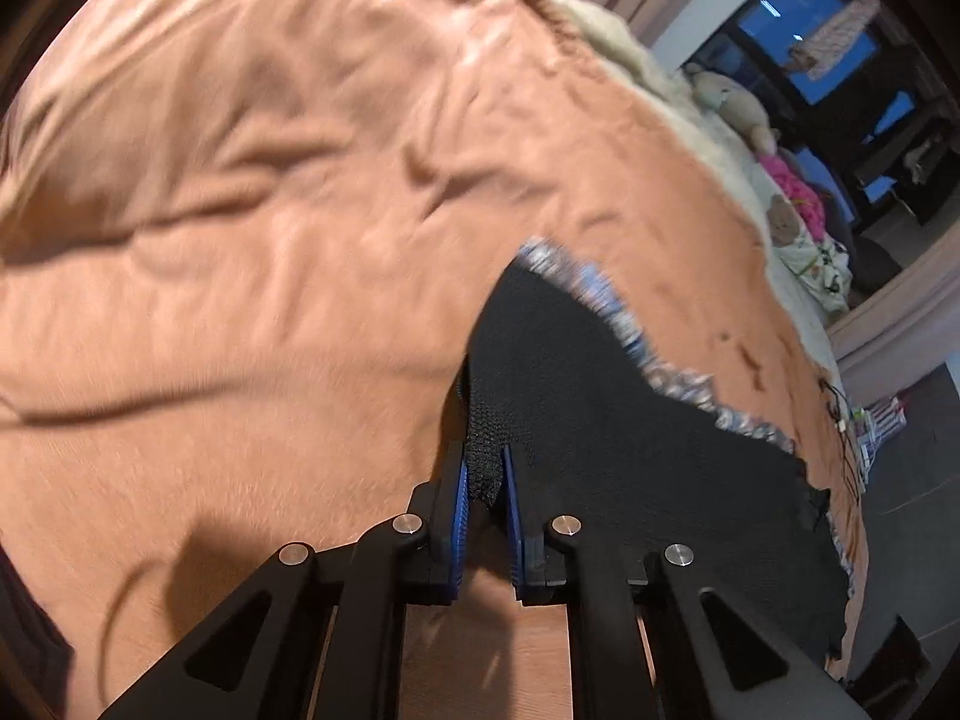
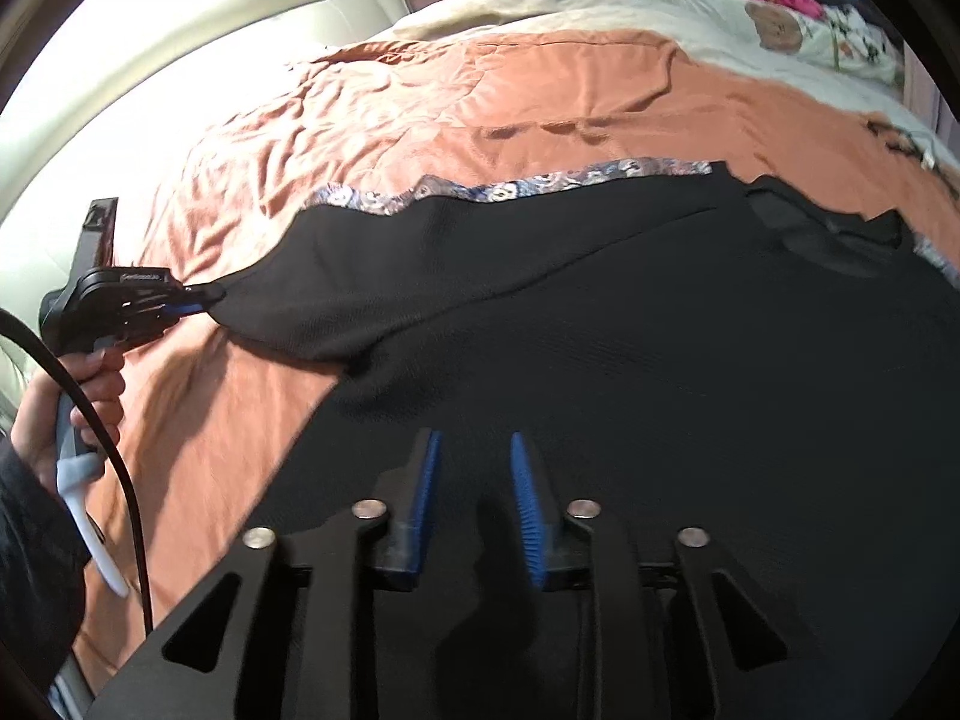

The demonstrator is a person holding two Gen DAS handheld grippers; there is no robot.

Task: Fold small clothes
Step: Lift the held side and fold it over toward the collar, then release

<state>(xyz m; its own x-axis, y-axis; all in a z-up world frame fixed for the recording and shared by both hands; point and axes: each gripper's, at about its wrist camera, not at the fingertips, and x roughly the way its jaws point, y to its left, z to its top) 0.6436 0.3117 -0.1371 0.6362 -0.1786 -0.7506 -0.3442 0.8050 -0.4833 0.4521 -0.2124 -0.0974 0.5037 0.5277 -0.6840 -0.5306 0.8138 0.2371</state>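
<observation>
The knit garment (image 2: 630, 312) is black, edged with a blue-and-grey band (image 2: 510, 189) that looks floral, though blurred. The wrinkled bedspread (image 2: 420, 102) is orange-tan over a cream blanket (image 2: 600, 12). Gripper fingers (image 2: 531, 498) are black with blue ribbed pads.

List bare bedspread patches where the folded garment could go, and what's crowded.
Free: orange bedspread between the black garment and cream blanket; also beside the left gripper, shut on the garment's corner. Crowded: stuffed toys far right. Right gripper hovers open over the garment.
</observation>
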